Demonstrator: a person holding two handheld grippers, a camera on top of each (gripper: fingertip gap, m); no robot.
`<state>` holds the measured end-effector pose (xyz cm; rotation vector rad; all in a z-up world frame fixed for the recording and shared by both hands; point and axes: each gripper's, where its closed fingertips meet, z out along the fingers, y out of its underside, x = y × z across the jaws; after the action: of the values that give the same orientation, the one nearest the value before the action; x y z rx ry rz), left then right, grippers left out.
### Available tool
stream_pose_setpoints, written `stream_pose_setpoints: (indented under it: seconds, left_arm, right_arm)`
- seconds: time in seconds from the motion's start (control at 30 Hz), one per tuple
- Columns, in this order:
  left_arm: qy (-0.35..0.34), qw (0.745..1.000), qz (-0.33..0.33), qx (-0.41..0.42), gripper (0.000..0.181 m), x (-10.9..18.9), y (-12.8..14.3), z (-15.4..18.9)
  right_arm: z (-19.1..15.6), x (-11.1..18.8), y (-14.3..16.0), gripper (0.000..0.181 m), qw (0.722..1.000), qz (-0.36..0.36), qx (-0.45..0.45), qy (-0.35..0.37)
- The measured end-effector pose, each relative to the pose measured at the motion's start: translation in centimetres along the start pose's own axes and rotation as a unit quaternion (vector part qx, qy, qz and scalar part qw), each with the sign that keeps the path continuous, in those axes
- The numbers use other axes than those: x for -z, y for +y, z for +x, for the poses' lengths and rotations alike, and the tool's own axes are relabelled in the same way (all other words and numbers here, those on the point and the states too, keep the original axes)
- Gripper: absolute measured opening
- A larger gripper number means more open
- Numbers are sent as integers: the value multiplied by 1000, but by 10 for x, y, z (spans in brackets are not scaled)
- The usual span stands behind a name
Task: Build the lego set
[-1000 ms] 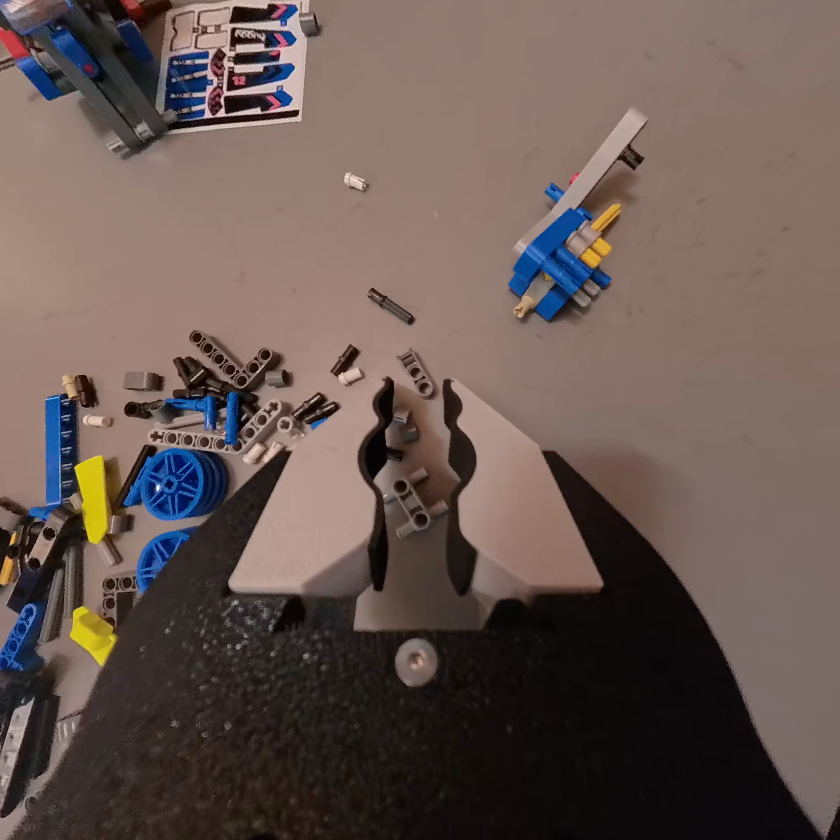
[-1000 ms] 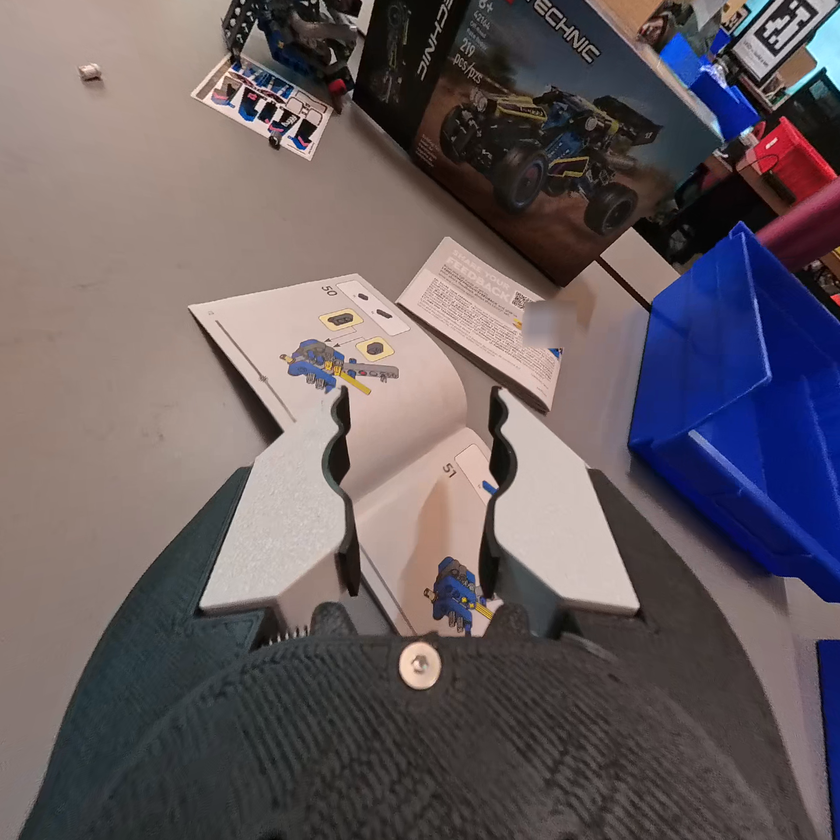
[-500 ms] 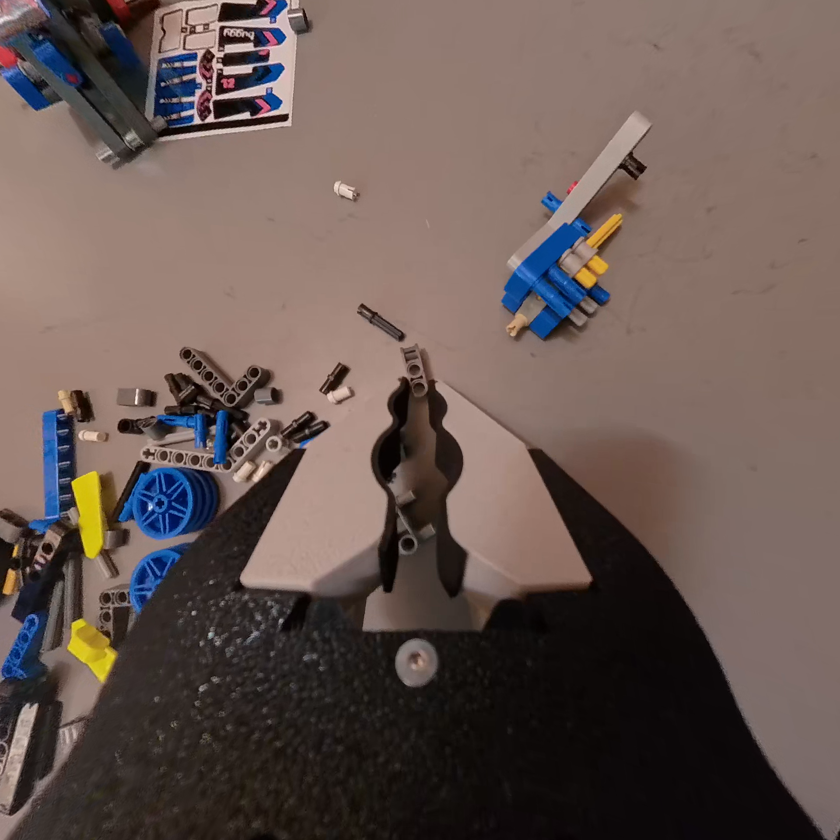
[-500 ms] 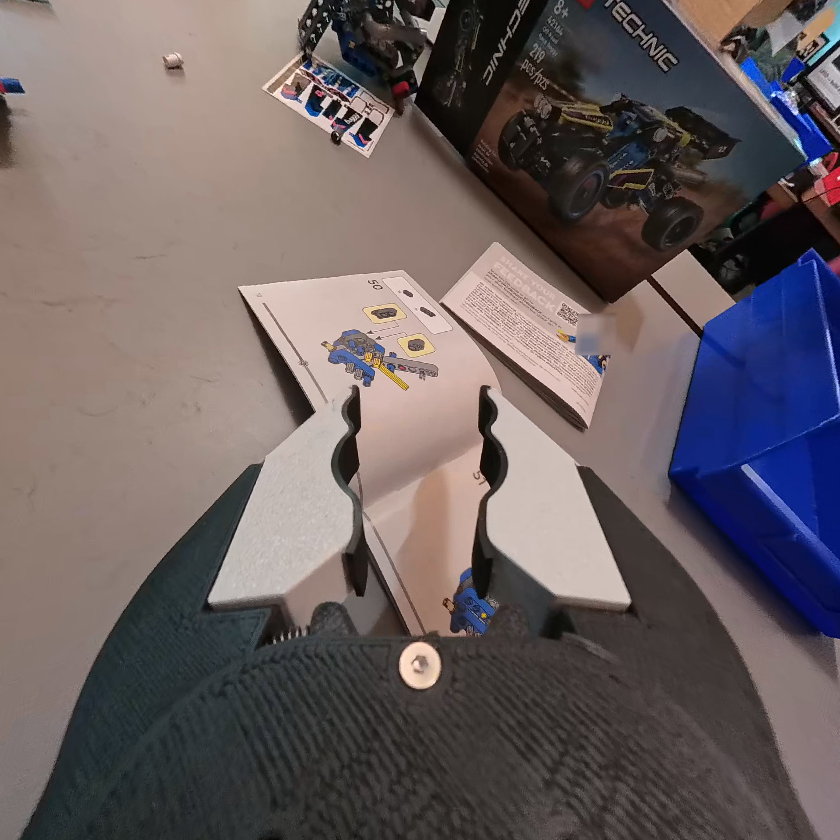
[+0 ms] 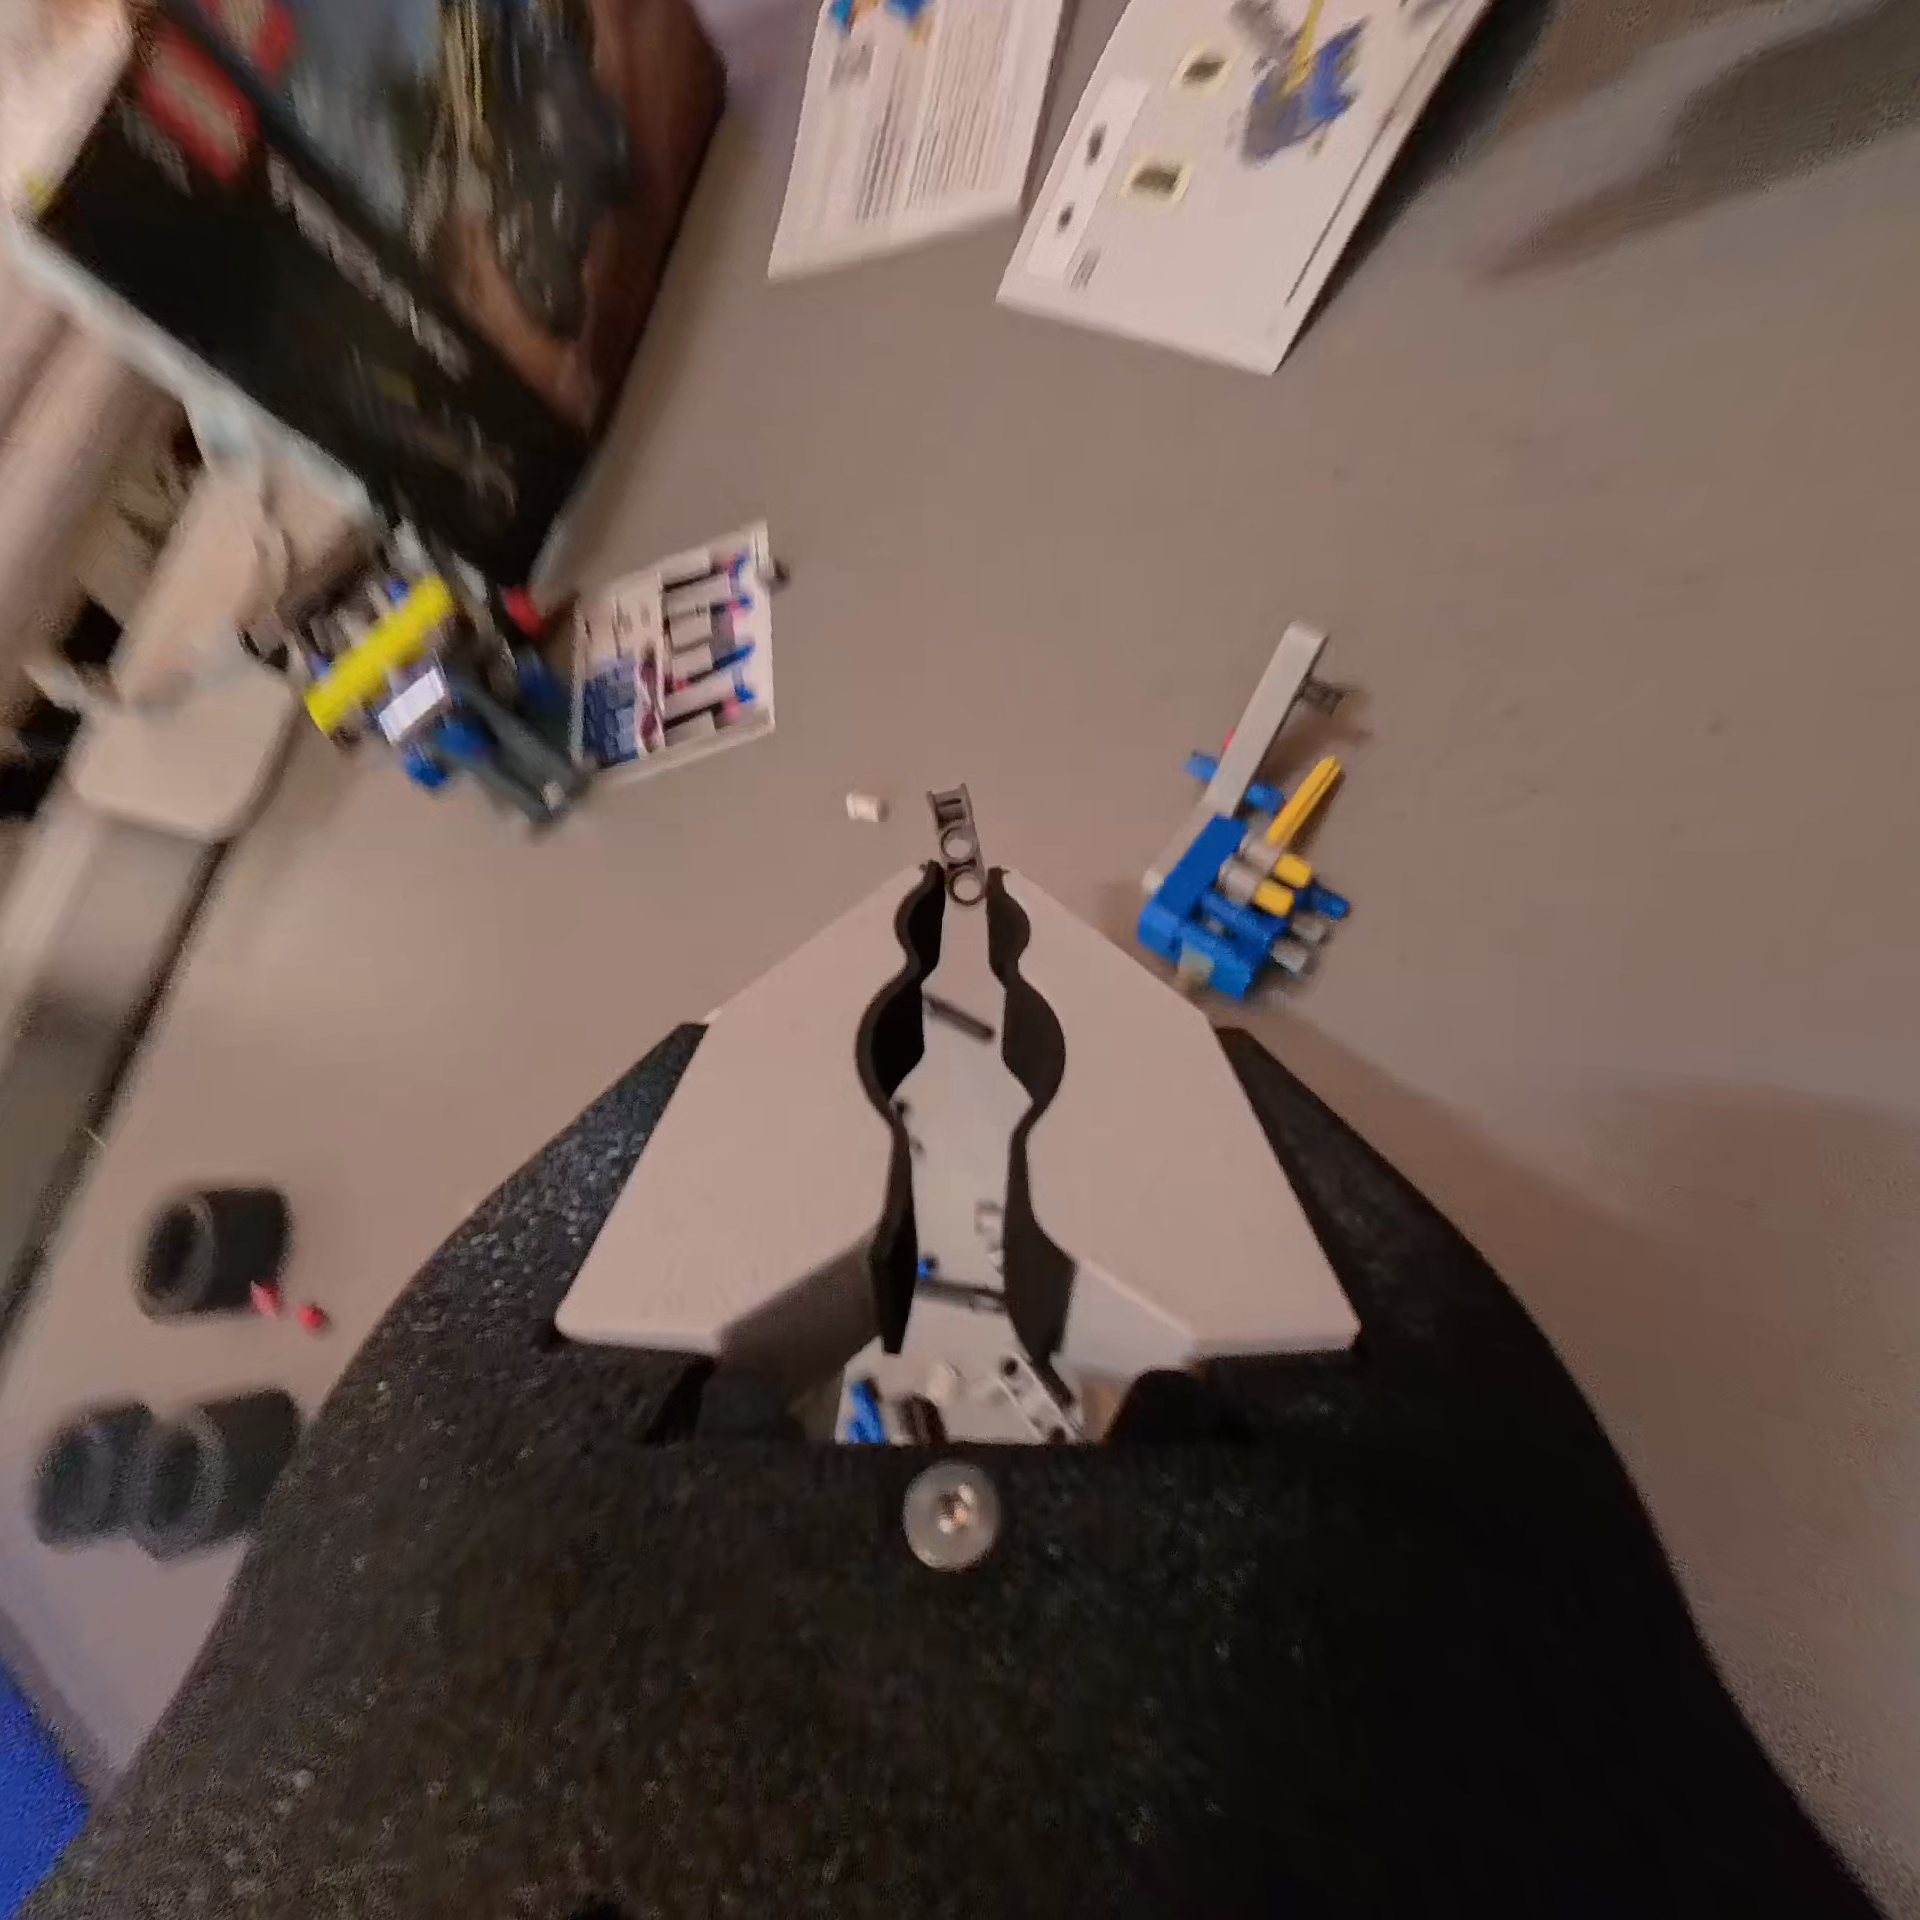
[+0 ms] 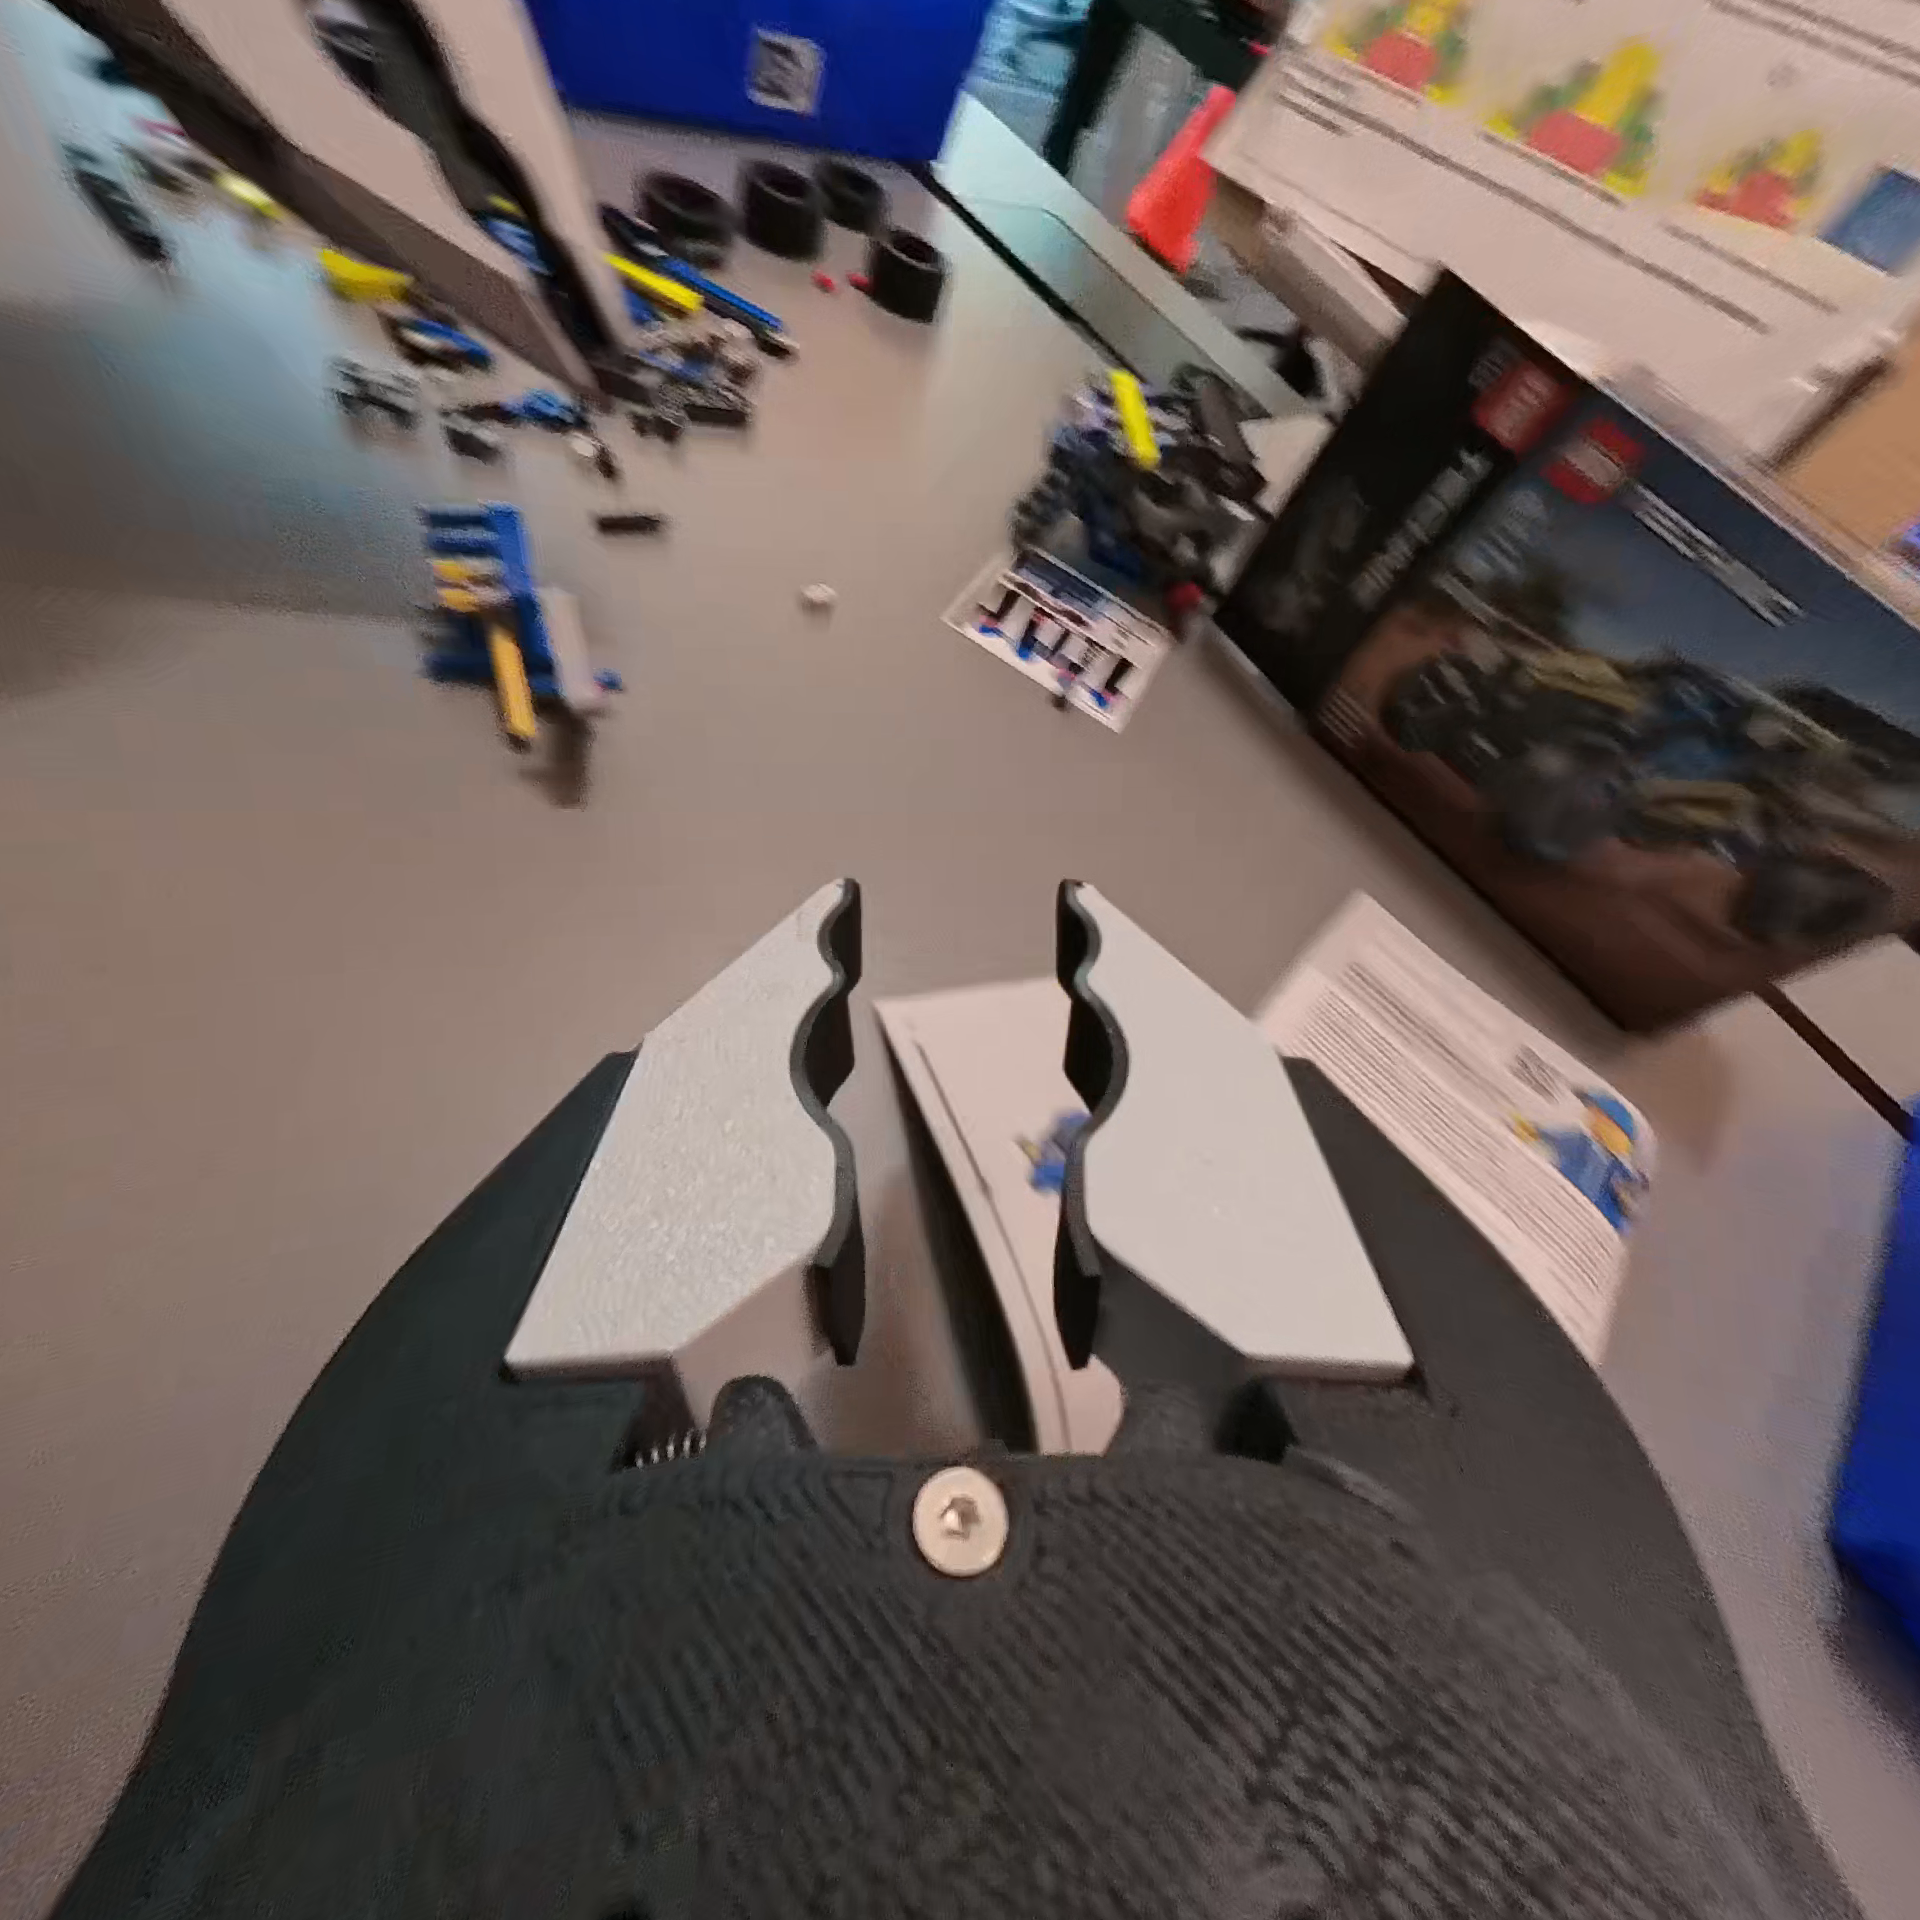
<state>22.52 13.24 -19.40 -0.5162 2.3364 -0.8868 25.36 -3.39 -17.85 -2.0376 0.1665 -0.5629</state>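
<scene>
A: Left wrist view first. The left gripper (image 5: 964,878) is nearly closed, its tips pinching a small dark grey lego beam (image 5: 958,844). The beam's long axis runs straight out along the fingers, most of it sticking past the tips.

B: And where does it go?

A: My guess is the blue, grey and yellow sub-assembly (image 5: 1247,868) lying on the table (image 5: 1455,623), ahead and to the right of the tips, well apart from them. Its grey arm points away and slightly right. A tiny white pin (image 5: 862,806) lies on the table just left of the beam.

B: Now the right wrist view?

A: The right gripper (image 6: 956,935) is parted to a moderate gap and holds nothing; it hangs over the open instruction booklet (image 6: 987,1091). The same sub-assembly (image 6: 509,623) lies ahead to its left, well apart. The left gripper shows at top left, over the loose parts pile (image 6: 623,374).

B: Which is nearer?

A: Hard to say through the blur; the left one carries the part, so I'd judge it has to swing right.
</scene>
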Motion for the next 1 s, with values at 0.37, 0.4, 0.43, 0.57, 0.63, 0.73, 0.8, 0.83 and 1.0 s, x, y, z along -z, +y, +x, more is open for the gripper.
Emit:
stream_pose_setpoints:
  seconds: [0.37,0.4,0.43,0.57,0.63,0.73,0.8,0.83,1.0]
  left_arm:
    - [167,891,65,-418,5,-24,-76,58]
    - [180,883,68,-428,4,-26,-79,62]
    - [191,877,72,-434,4,-28,-82,66]
    - [231,862,90,-442,5,-37,-91,80]
    - [246,859,92,-440,5,-41,-92,84]
    - [263,858,87,-434,5,-47,-90,86]
    - [284,856,80,-424,5,-50,-86,87]
    - [296,856,77,-418,5,-52,-84,88]
    - [344,855,55,-384,5,-70,-72,90]
  right_arm:
    - [-73,-24,-27,25,993,33,75,-88]
    - [-74,-22,-27,25,994,36,67,-84]
    - [-74,-21,-26,25,994,37,62,-77]
    - [-69,-16,-25,17,996,41,74,-34]
    - [-65,-16,-20,7,996,31,87,-12]
    - [-64,-19,-14,7,995,21,93,2]
    - [-65,-21,-10,6,997,15,81,-2]
    - [-65,-23,-7,6,997,10,72,-4]
    - [-64,-33,13,6,999,-38,-20,-19]
